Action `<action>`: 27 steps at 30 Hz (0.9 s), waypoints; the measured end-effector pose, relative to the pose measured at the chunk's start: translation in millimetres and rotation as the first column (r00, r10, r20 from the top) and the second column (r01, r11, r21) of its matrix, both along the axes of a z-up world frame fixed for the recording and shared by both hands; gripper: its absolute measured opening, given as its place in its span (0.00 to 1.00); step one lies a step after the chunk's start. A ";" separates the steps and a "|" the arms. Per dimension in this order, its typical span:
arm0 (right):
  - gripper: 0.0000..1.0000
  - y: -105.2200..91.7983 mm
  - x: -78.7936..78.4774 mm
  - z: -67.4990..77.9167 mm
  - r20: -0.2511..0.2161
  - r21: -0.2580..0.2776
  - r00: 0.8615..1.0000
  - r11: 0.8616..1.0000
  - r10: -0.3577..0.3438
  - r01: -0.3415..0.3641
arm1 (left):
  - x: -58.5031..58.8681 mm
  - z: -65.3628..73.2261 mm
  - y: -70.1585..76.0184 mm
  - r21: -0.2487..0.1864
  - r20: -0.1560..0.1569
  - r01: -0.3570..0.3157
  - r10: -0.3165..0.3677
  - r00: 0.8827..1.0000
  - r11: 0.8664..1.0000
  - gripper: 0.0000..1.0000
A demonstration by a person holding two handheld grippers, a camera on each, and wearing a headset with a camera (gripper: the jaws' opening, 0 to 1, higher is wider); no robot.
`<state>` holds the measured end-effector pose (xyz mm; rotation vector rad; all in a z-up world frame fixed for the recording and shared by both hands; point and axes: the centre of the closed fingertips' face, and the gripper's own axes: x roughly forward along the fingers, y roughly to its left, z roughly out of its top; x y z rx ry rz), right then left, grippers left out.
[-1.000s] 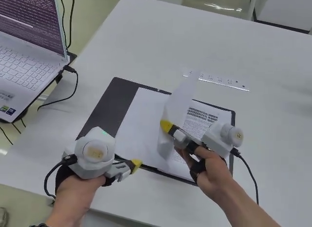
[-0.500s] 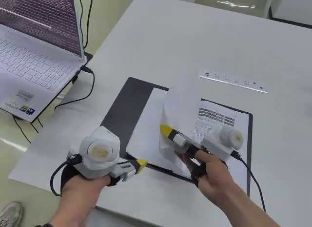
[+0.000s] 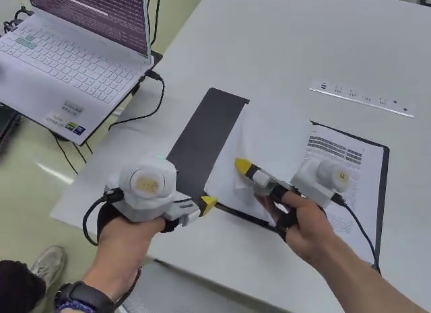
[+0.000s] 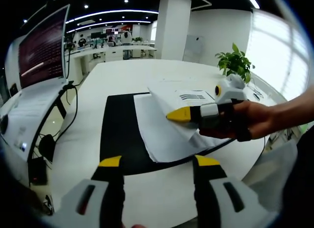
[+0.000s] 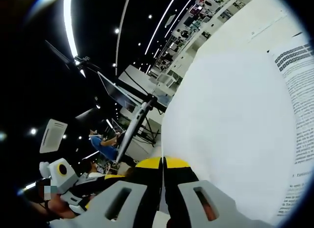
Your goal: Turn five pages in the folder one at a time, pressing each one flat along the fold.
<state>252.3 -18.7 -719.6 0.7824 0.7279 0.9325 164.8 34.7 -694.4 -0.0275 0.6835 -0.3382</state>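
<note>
Here the light, floppy page [image 3: 273, 134] is pinched near its edge by the closed right tool [image 3: 244, 168] and is judged easily creased; the left tool [image 3: 206, 205] is held wide.

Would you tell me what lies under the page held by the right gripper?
A white sheet lies flat on the black folder beneath the page. The fold is covered by the page.

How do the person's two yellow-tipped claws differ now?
The left yellow-tipped gripper is open and holds nothing; the right yellow-tipped gripper is shut on a white paper page. The left is at the near edge of the black folder; the right is above its pages. Both are white-bodied.
</note>
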 end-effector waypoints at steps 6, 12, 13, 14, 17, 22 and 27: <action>0.00 7.4 0.5 -19.8 -0.047 -0.015 0.999 1.000 -0.001 0.000 | -6.4 -9.1 5.5 0.002 -0.028 -0.005 0.005 1.000 1.000 0.56; 0.00 11.5 3.8 -36.7 -0.079 -0.035 0.997 0.999 -0.007 0.004 | -6.7 -12.6 5.9 0.001 -0.039 -0.006 0.006 0.999 1.000 0.56; 0.00 11.4 4.0 -39.1 -0.084 -0.037 0.996 0.999 -0.008 0.005 | -6.7 -13.1 6.0 0.002 -0.041 -0.006 0.006 0.999 1.000 0.56; 0.00 11.3 4.8 -42.8 -0.092 -0.040 0.996 0.999 -0.008 0.004 | -6.7 -14.8 6.2 0.002 -0.046 -0.005 0.005 0.999 1.000 0.56; 0.00 10.9 4.1 -47.6 -0.103 -0.051 0.995 0.999 -0.010 0.005 | -6.7 -17.5 6.0 0.000 -0.051 -0.003 0.003 0.999 1.000 0.56; 0.00 11.5 4.6 -56.1 -0.122 -0.059 0.992 0.998 -0.019 0.012 | -6.1 -21.1 5.5 -0.004 -0.060 -0.001 0.001 0.998 1.000 0.55; 0.10 19.0 1.2 -60.1 -0.078 -0.088 0.997 0.996 0.013 -0.020 | -7.8 -27.1 5.3 0.003 -0.076 0.006 -0.005 0.997 1.000 0.54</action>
